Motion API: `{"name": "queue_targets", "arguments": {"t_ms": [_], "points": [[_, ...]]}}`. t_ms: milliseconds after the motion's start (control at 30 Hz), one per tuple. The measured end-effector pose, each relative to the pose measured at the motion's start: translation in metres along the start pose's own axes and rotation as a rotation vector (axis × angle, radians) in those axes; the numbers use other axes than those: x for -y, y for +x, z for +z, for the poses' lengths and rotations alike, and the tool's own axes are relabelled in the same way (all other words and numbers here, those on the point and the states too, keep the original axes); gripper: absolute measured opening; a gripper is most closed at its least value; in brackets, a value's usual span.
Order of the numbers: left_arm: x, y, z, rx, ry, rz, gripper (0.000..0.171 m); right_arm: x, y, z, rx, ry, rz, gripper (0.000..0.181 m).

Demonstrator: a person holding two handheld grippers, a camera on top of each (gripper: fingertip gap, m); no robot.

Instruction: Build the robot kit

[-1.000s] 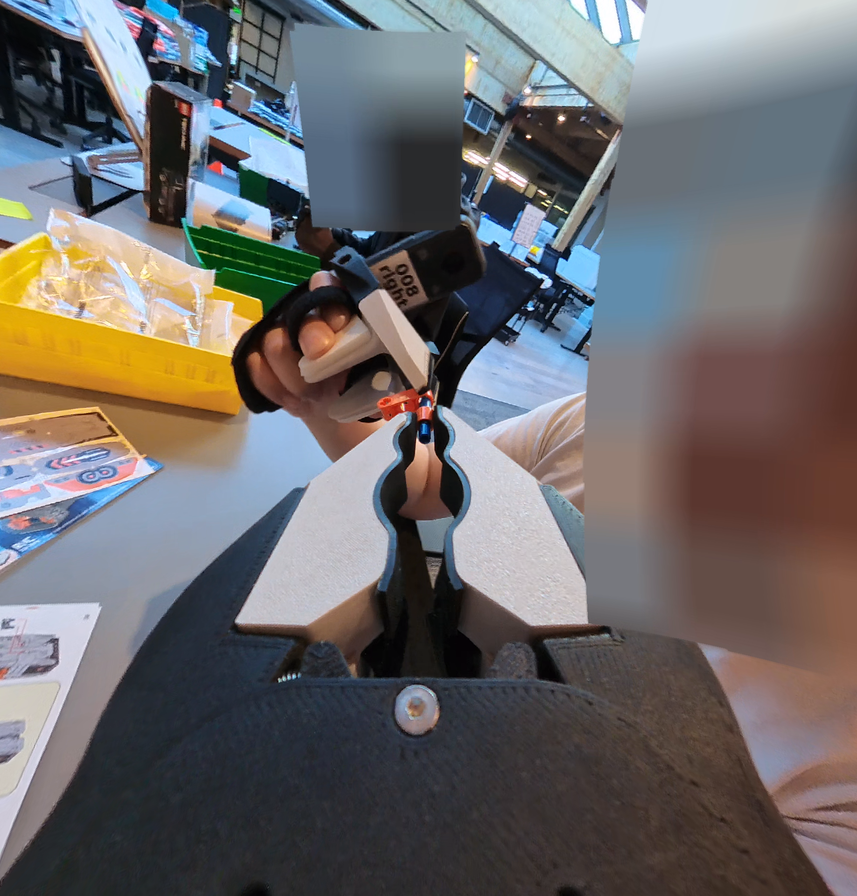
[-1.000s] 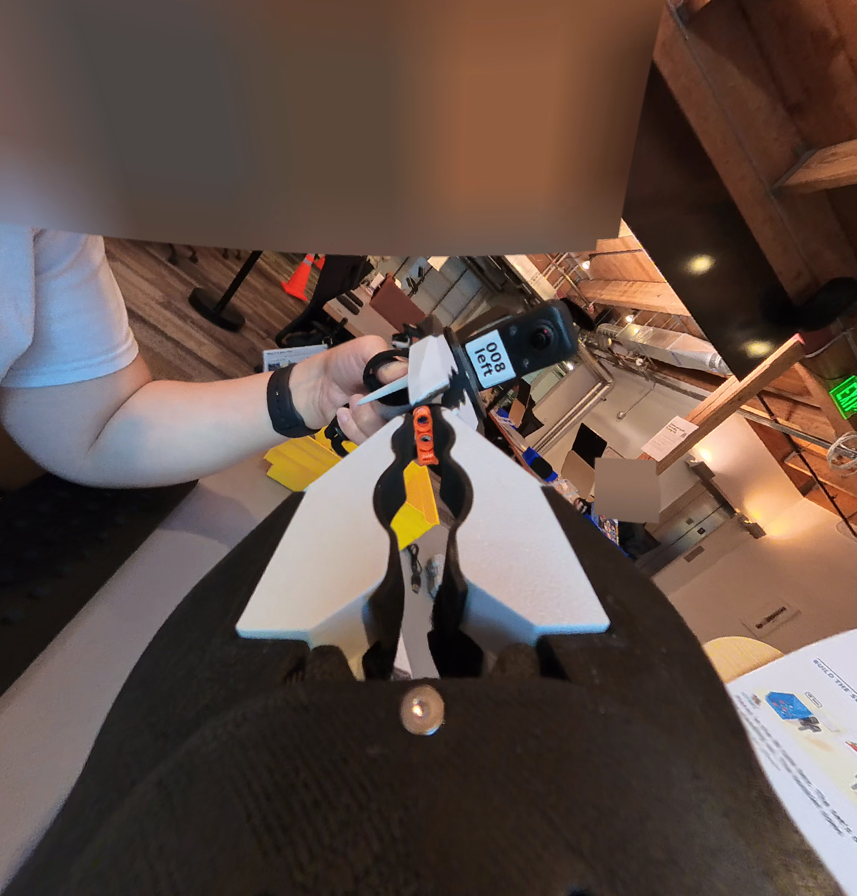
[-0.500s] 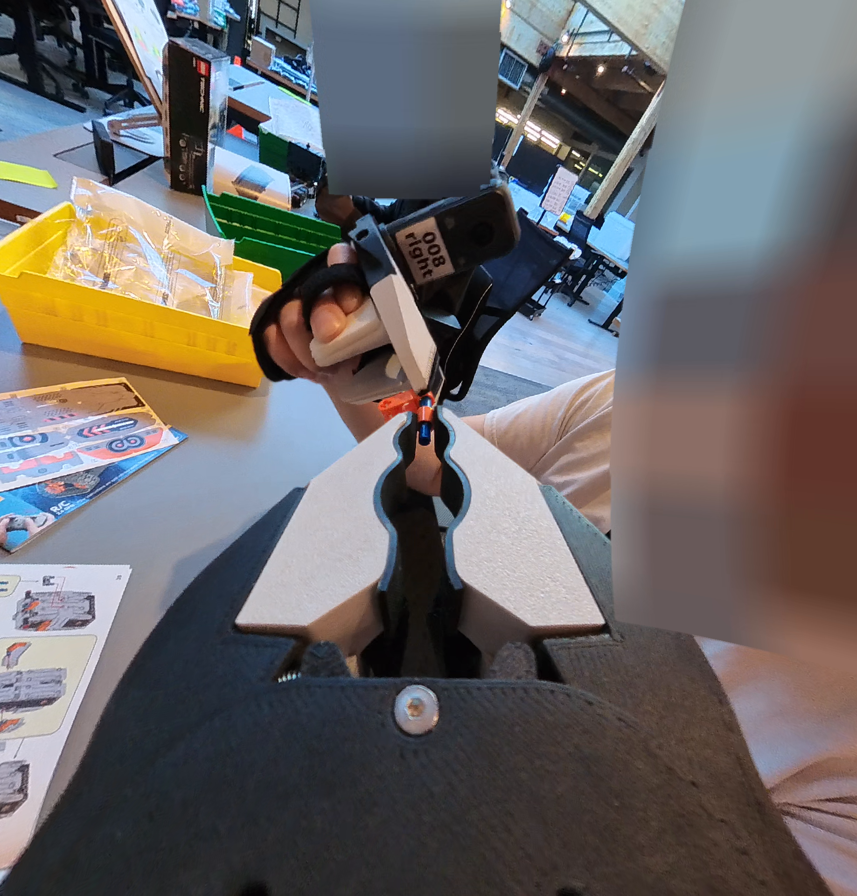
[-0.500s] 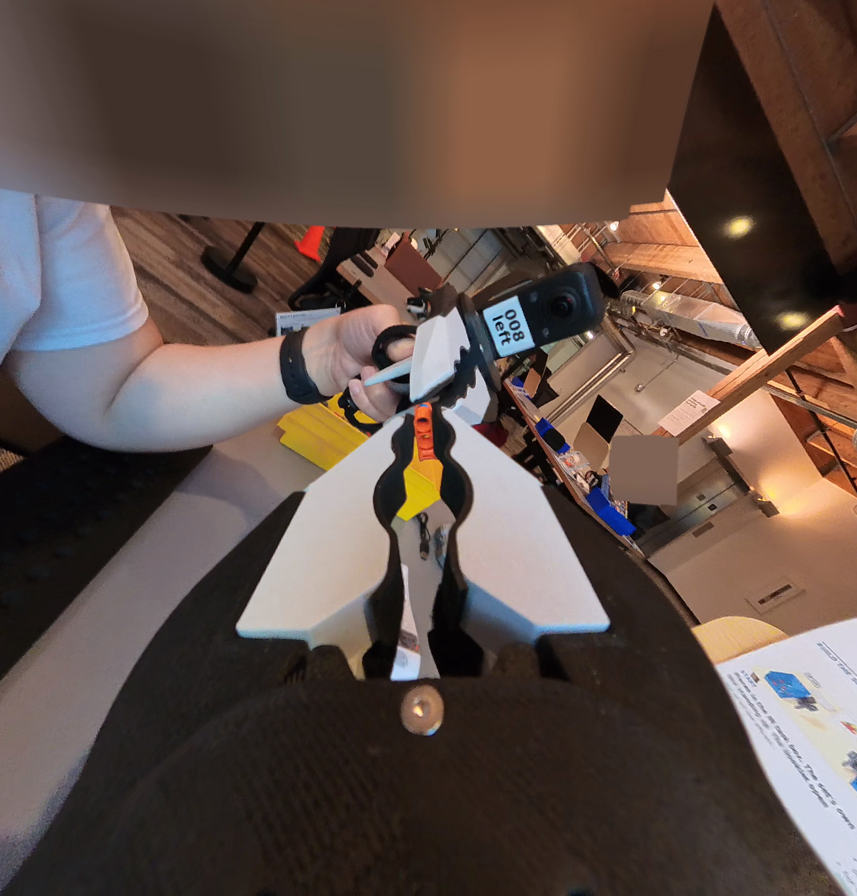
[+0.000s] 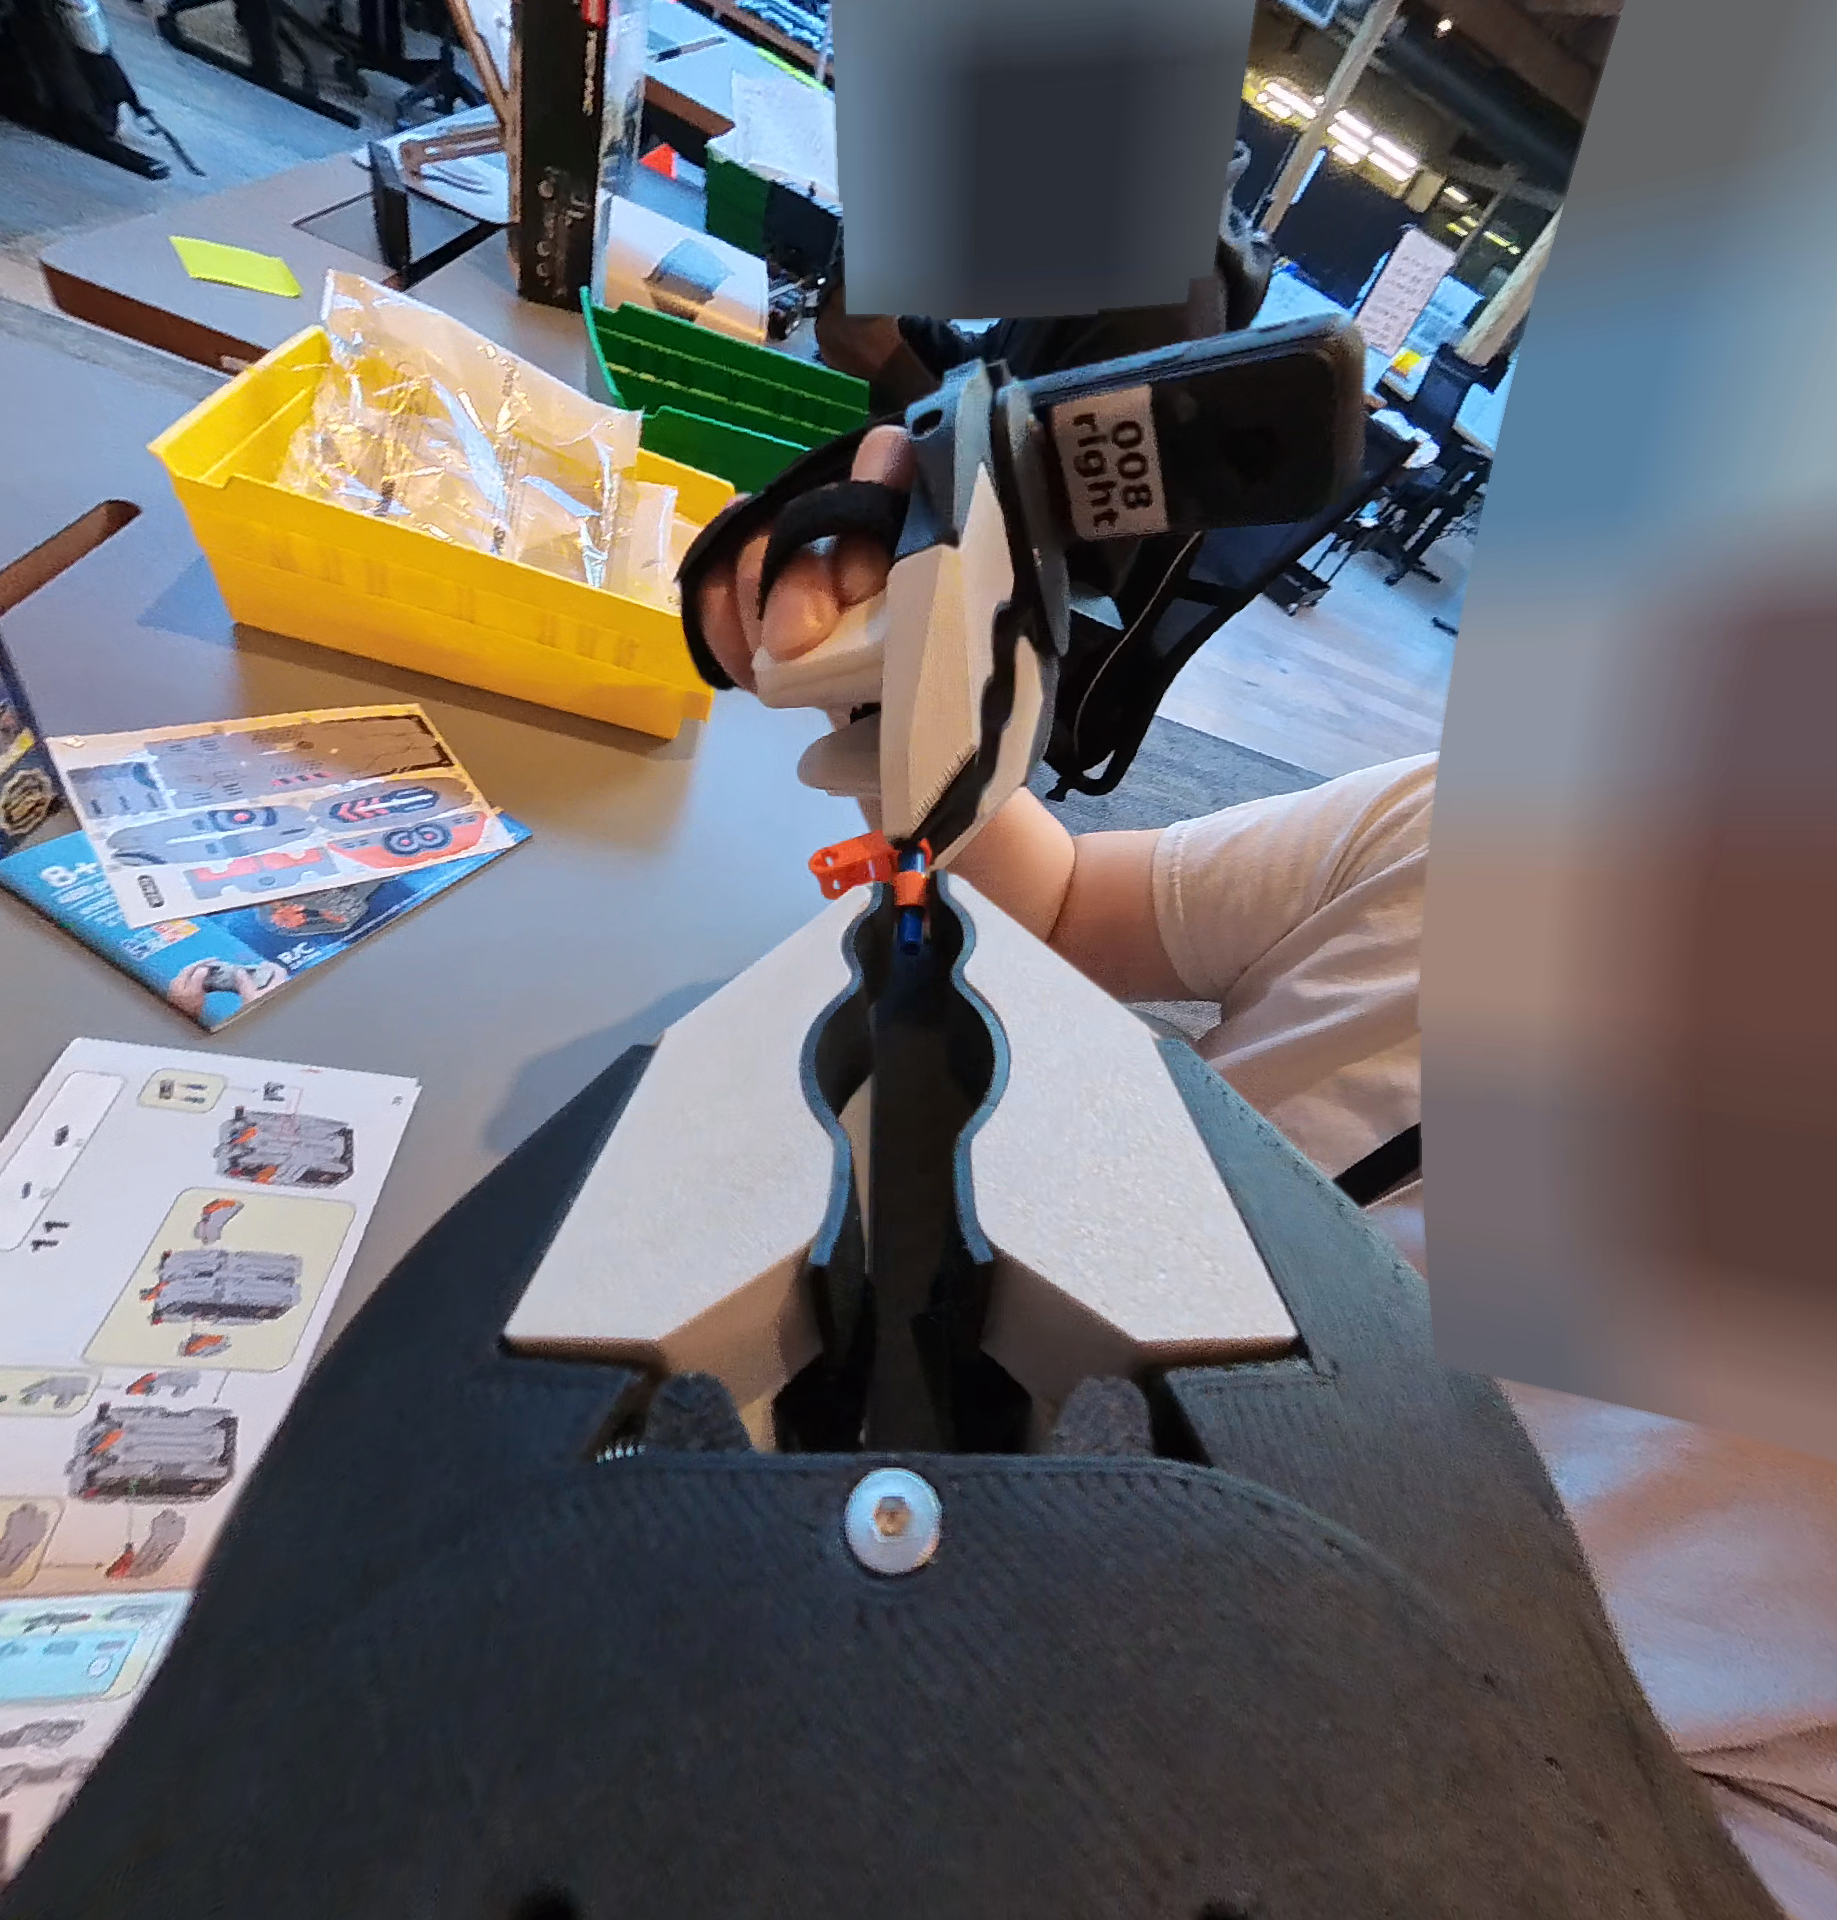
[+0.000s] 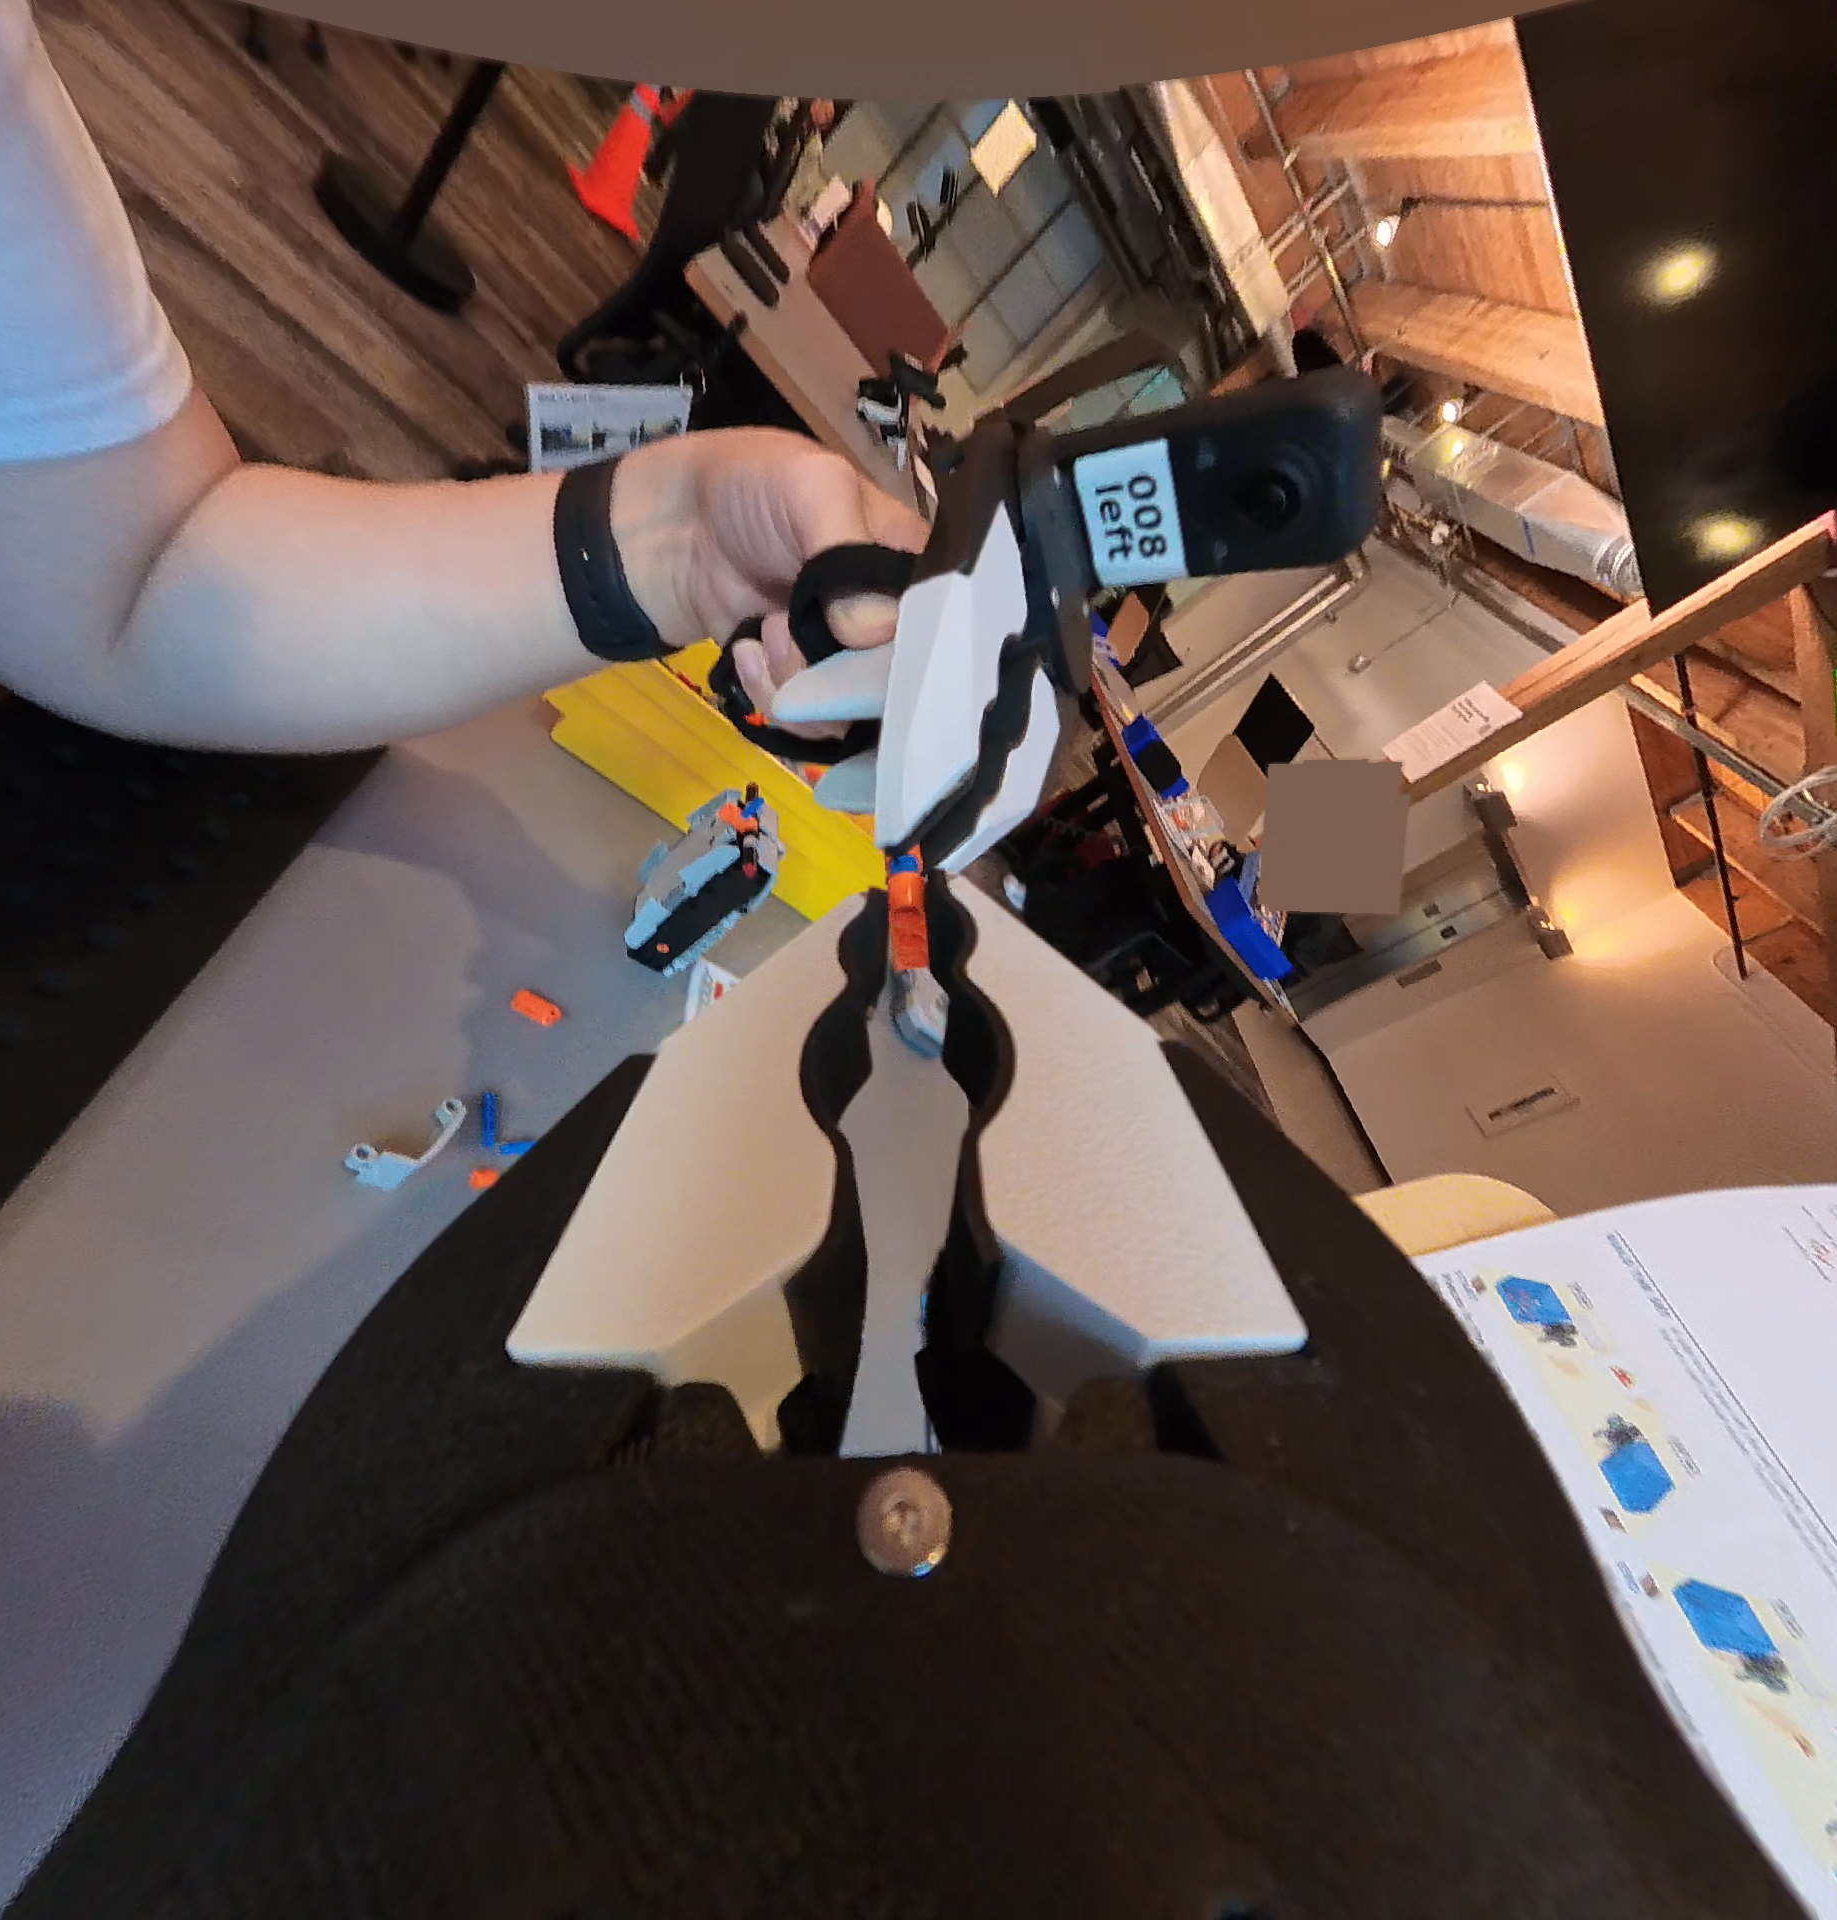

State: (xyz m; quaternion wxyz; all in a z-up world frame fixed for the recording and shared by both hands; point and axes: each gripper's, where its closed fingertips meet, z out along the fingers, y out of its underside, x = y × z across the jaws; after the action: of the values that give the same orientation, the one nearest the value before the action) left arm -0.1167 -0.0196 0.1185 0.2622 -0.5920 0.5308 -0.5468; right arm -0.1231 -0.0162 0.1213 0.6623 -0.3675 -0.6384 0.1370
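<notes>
- The left claw [image 5: 898,894] was closed almost fully, nipping a blue pin [image 5: 909,920] at its very tips, at the centre of the left wrist view.
- The right claw [image 6: 898,906] was likewise nearly shut, pinching an orange connector [image 6: 906,914] at its tips. A grey piece [image 6: 919,1003] showed in the gap below. I could not tell whether it was held or lay on the counter [image 5: 581,935] behind.
- The claws met tip to tip above the counter, with pin and connector touching just above centre in both views.
- Judgement: with parts this small and so little of each gripped, the hold would go best with both claws squeezed firmly and the pin's axis kept in line with the connector's hole. Any push should be straight, with no twist, since a sideways load could flick either part out.
- Counted in the left wrist view:
  - one yellow bin [image 5: 426,603] at upper left, holding several clear bags [image 5: 457,457]
  - one green bin [image 5: 727,374] behind it
  - one sticker sheet [image 5: 270,790] lying on one booklet [image 5: 259,956] at left
  - instruction pages [image 5: 166,1247] at lower left
- Counted in the right wrist view, left of centre:
  - one part-built model [image 6: 701,883]
  - one loose orange piece [image 6: 535,1006]
  - one white curved piece [image 6: 405,1148]
  - two blue pins [image 6: 490,1117]
  - one orange bit [image 6: 483,1177]
</notes>
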Motion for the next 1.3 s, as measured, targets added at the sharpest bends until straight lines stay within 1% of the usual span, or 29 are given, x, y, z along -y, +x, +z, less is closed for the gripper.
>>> {"name": "queue_targets", "arguments": {"t_ms": [100, 200, 367, 400, 467, 567, 667, 833, 900, 967, 1100, 1300], "points": [[0.000, -0.002, -0.001, 0.011, 0.000, -0.004, 0.005, -0.001, 0.001, 0.002, -0.013, -0.024, -0.015, 0.006], [-0.002, -0.010, -0.001, 0.060, -0.011, -0.009, 0.005, -0.010, 0.002, 0.004, -0.036, -0.102, -0.063, 0.006], [-0.009, -0.021, -0.002, 0.139, -0.057, -0.007, 0.005, -0.024, -0.002, 0.009, -0.027, -0.214, -0.122, 0.006], [-0.008, -0.021, -0.002, 0.134, -0.049, -0.004, 0.005, -0.024, -0.002, 0.009, -0.031, -0.216, -0.123, 0.006], [-0.003, -0.016, -0.003, 0.084, -0.014, -0.018, 0.005, -0.017, 0.001, 0.008, -0.045, -0.171, -0.103, 0.005], [0.001, -0.017, -0.005, 0.070, 0.016, -0.027, 0.005, -0.016, 0.006, 0.008, -0.078, -0.159, -0.108, 0.006], [0.005, -0.009, -0.007, -0.012, 0.045, -0.045, 0.005, -0.008, 0.009, 0.007, -0.092, -0.101, -0.083, 0.006], [0.008, -0.009, -0.005, -0.030, 0.065, -0.050, 0.005, -0.006, 0.011, 0.004, -0.102, -0.087, -0.078, 0.006], [0.006, -0.010, -0.005, -0.012, 0.050, -0.045, 0.005, -0.007, 0.010, 0.005, -0.097, -0.094, -0.079, 0.006], [0.002, -0.014, -0.006, 0.025, 0.027, -0.040, 0.005, -0.012, 0.008, 0.007, -0.092, -0.136, -0.102, 0.005], [-0.004, -0.016, -0.004, 0.051, -0.013, -0.031, 0.005, -0.017, 0.002, 0.009, -0.061, -0.171, -0.127, 0.006], [-0.006, -0.015, -0.004, 0.016, -0.016, -0.057, 0.005, -0.016, 0.001, 0.008, -0.057, -0.173, -0.147, 0.006]]}}
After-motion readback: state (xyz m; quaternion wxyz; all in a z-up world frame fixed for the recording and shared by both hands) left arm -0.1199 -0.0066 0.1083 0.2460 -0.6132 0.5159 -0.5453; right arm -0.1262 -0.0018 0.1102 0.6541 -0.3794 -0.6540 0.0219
